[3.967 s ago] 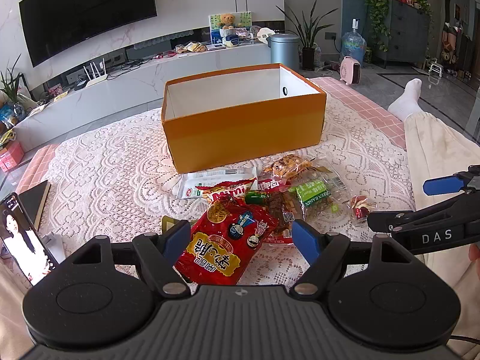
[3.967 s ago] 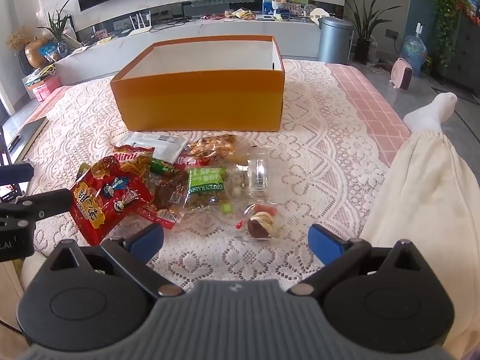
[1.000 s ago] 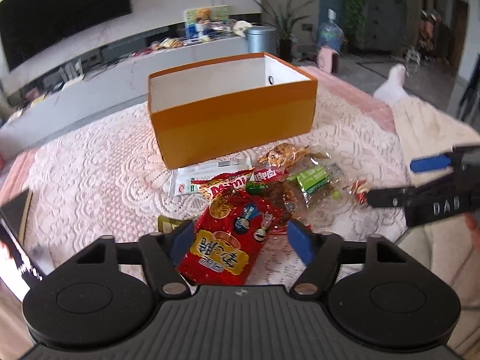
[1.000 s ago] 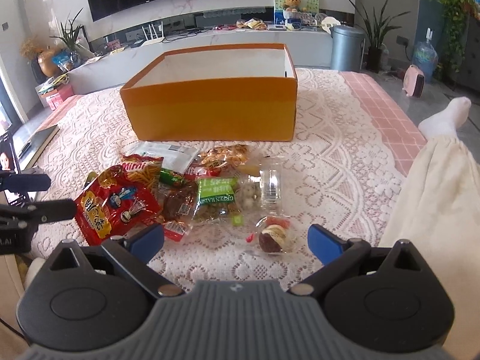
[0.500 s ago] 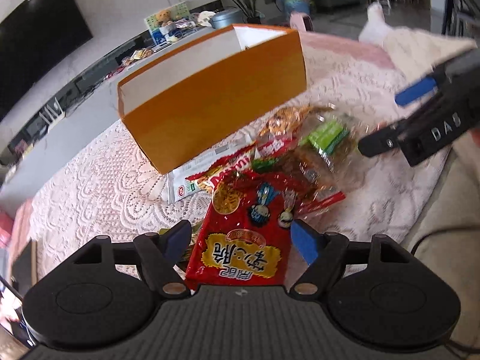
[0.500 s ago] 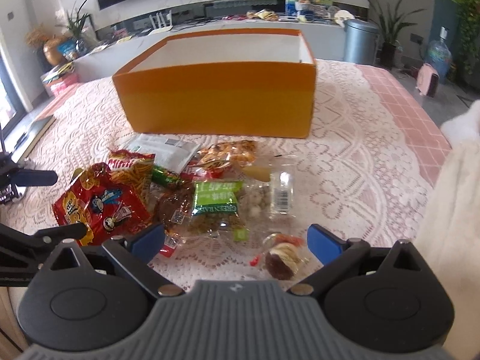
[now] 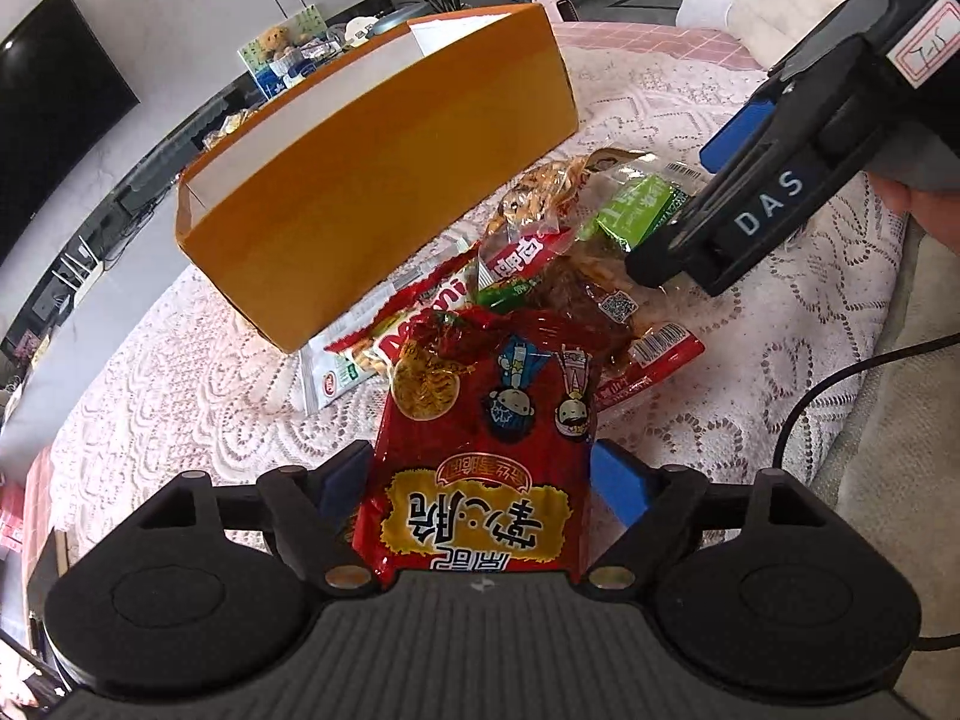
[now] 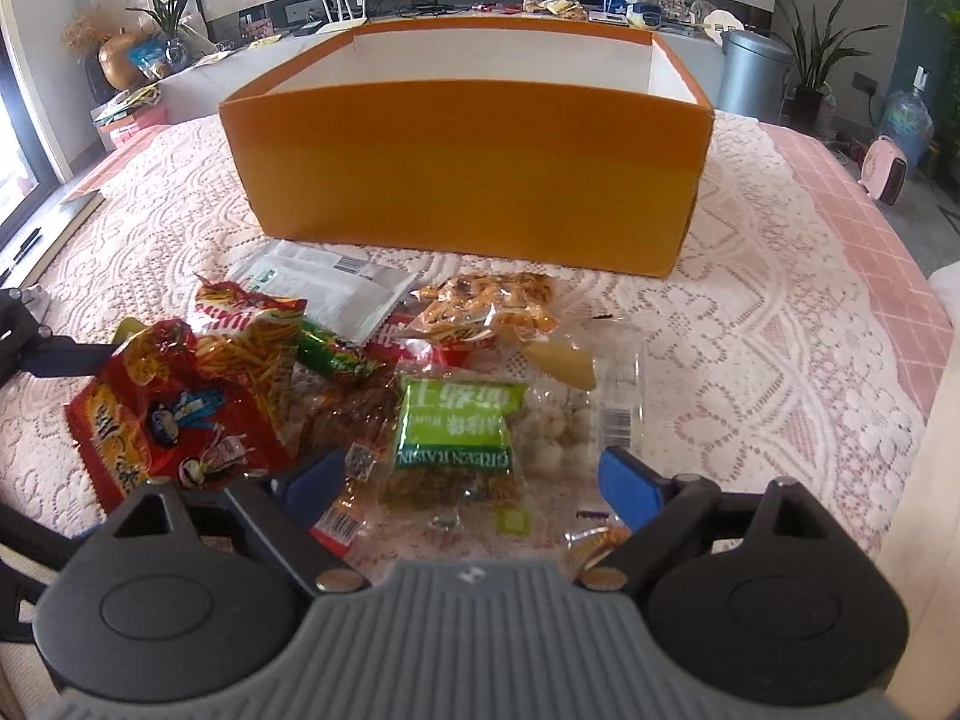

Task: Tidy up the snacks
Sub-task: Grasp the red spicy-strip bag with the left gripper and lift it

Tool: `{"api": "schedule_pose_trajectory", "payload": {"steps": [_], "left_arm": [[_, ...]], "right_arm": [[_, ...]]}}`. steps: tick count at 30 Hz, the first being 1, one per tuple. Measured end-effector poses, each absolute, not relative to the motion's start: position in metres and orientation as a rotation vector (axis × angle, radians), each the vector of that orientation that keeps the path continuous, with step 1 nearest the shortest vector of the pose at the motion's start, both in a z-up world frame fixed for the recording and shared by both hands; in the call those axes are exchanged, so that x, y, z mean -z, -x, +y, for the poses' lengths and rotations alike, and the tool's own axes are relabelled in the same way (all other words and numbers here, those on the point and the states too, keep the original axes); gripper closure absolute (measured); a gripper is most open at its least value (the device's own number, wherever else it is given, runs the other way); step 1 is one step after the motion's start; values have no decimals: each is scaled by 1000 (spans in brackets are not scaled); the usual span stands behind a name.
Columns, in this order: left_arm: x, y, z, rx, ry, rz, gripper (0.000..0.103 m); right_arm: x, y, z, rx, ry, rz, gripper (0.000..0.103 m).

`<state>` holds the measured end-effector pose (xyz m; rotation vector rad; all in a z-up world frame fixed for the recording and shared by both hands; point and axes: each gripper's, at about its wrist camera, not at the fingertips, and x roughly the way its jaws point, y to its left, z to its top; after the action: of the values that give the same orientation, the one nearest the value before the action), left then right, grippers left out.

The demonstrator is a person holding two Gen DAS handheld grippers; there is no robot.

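While right gripper (image 8: 468, 480) hangs spread, left gripper (image 7: 480, 480) straddles red bag (image 7: 486, 450), lengthwise w/ fingers, unpinched.

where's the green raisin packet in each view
Left wrist view: green raisin packet sits upper right of centre, just left of the right hand-held gripper.
Right wrist view: it lies low in the middle, between that hand-held gripper's blue fingers.
Shared landmark: the orange box behind the snack pile.
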<state>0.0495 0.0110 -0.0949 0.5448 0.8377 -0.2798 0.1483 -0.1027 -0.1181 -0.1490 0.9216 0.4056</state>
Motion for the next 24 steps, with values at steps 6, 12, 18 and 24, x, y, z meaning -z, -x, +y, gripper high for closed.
{"api": "schedule_pose_trajectory", "payload": {"steps": [6, 12, 18, 24], "left_arm": [[100, -50, 8, 277, -565, 835, 7], [103, -50, 5, 255, -559, 834, 7], [99, -43, -1, 248, -545, 831, 20], [88, -39, 3, 205, -484, 813, 22]], "right_arm": [[126, -154, -98, -399, 155, 926, 31], [129, -153, -94, -419, 166, 911, 48], [126, -147, -92, -431, 187, 890, 53], [118, -140, -97, -441, 183, 871, 58]]}}
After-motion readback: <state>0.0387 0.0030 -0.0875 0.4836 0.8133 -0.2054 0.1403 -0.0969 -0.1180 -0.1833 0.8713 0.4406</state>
